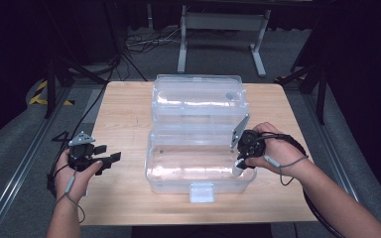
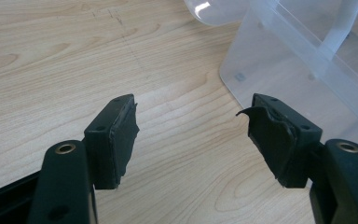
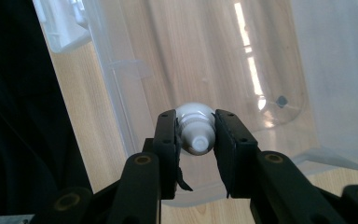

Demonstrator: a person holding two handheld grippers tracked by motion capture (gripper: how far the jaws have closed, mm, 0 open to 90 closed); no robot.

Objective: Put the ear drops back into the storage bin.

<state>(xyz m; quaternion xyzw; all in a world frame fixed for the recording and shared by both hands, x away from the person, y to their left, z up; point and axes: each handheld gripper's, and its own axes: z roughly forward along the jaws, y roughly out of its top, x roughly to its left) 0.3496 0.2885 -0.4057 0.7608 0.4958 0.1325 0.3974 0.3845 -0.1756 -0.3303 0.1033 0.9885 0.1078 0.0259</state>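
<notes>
We have the small white bottle point(image 3: 195, 128) clamped at its neck in the right gripper point(image 3: 196, 135), over the clear box point(image 1: 198, 183) at its 3 o'clock rim; light, slippery plastic; left gripper point(image 2: 193, 135) gapes idle over the worktop point(image 2: 74, 56)

Box point(image 1: 198, 168) at table point(image 1: 124, 114) centre, near front edge; lid point(image 1: 197, 96) behind it (hinged open). Bottle point(image 3: 195, 128) over box's right end; left gripper point(image 1: 110, 157) left of box.

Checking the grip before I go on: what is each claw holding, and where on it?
Right claw clamps a small white bottle at its neck, below the cap. Left claw is open, empty.
</notes>
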